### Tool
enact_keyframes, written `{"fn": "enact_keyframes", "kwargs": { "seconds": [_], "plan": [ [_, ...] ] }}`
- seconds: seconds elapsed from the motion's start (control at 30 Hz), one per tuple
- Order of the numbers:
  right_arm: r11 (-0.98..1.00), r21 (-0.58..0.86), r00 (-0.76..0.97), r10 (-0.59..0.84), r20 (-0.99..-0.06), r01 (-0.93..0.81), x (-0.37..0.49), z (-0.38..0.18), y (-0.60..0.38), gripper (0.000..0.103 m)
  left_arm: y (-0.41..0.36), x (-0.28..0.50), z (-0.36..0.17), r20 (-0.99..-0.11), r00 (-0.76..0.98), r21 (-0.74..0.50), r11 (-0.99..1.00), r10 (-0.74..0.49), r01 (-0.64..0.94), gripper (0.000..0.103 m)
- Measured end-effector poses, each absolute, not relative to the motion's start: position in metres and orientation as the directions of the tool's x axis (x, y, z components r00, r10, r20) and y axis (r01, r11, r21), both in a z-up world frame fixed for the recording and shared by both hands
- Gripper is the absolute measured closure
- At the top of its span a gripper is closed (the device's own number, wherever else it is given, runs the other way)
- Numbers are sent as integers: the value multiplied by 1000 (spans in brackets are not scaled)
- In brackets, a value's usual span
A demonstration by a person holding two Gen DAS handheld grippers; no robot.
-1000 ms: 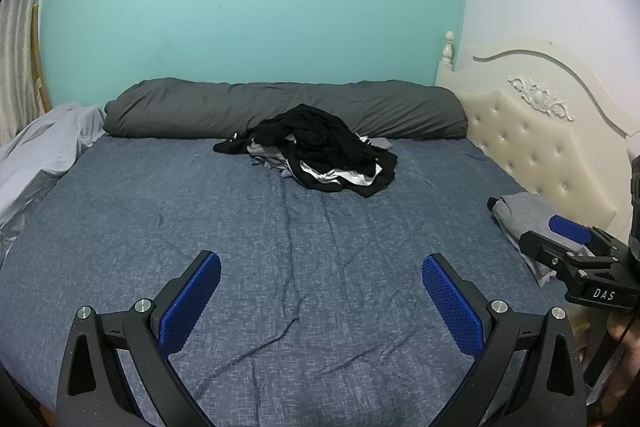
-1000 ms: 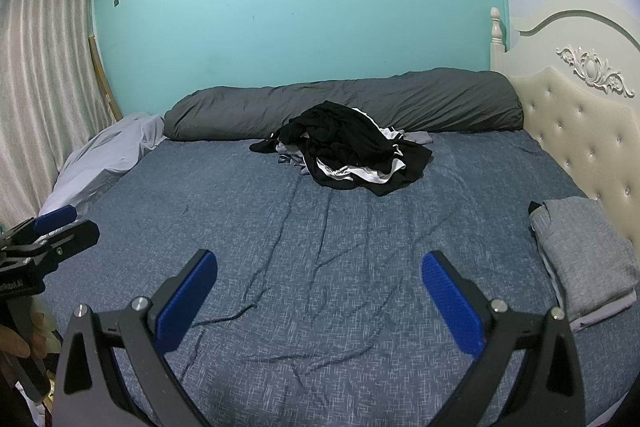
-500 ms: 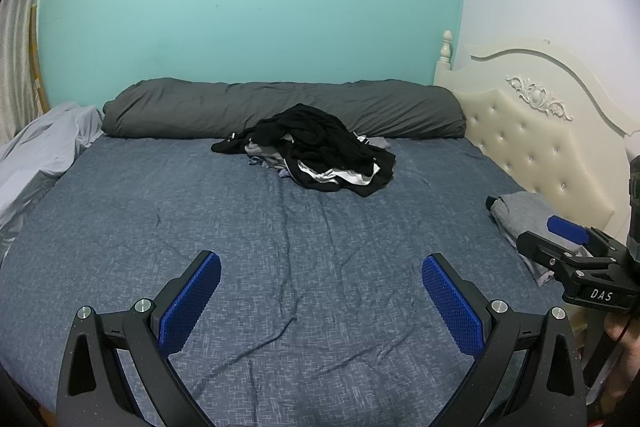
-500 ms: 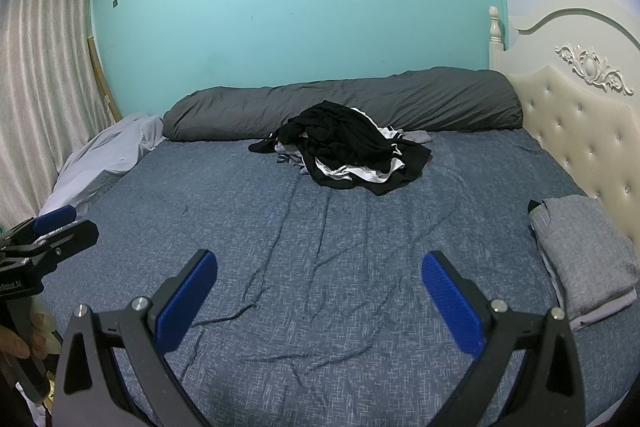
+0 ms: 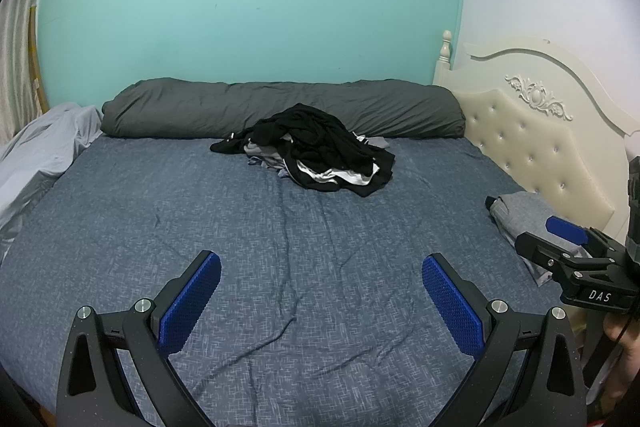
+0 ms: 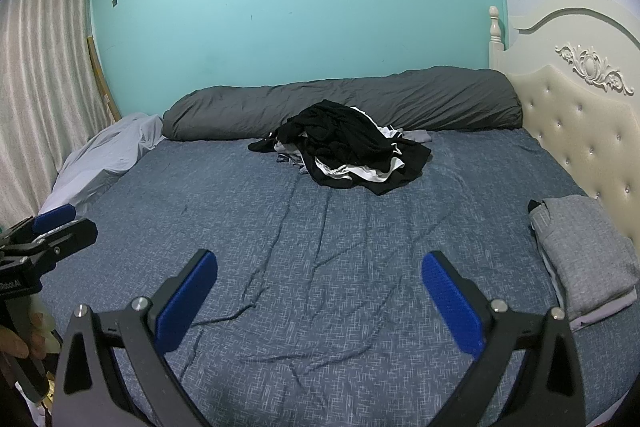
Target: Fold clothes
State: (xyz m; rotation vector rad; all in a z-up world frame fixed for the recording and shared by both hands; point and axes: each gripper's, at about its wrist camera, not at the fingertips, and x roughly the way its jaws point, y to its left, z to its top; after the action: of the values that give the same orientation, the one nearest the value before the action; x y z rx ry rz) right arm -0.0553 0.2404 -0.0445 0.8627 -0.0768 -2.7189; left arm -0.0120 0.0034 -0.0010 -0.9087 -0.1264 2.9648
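**Both tongs wide and empty above the near half of the bed; unfolded pile ahead at the far edge**

The left tongs (image 5: 320, 301) and the right tongs (image 6: 319, 301) hover over the near part of the bed (image 5: 168, 227), each with its blue pads spread wide and nothing between them. The task's thing, a heap of unfolded clothes (image 5: 320, 157), mostly black with white and grey showing, lies well apart from both tongs, straight ahead and toward the far edge of the bed, just in front of the rolled grey duvet (image 5: 200, 111) that runs along that edge. The heap is roughly wider than deep, its long axis parallel to the far edge; one dark tail trails toward the left. In the left wrist view the heap sits near the centre line; in the right wrist view it sits centred to slightly right. Neither tongs is clearly nearer, so the reach forward looks about equal for both. A folded grey garment (image 6: 584, 251) rests at the right edge of the bed, beside the cream headboard (image 6: 580, 131), which suggests one item is done and the heap remains. A pale sheet (image 6: 104, 155) is bunched at the left edge.

Against the earlier frames, the scene is nearly unchanged: the tongs stay equally wide, the heap and the folded garment have not moved, and only a slight shift of viewpoint appears in the left wrist view.
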Motion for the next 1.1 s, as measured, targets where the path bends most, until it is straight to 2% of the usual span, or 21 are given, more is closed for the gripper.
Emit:
{"fn": "enact_keyframes", "kwargs": {
  "seconds": [0.53,1.1],
  "plan": [
    [-956,157,-740,-291,-606,248,-86,-70,237,0,-8,-35,-21,-575,-815,-118,-993,68,0,0],
    [-939,181,-686,-338,-644,292,-217,-142,218,0,-49,-140,-112,-606,-793,-166,-985,61,51,1]
  ]
}}
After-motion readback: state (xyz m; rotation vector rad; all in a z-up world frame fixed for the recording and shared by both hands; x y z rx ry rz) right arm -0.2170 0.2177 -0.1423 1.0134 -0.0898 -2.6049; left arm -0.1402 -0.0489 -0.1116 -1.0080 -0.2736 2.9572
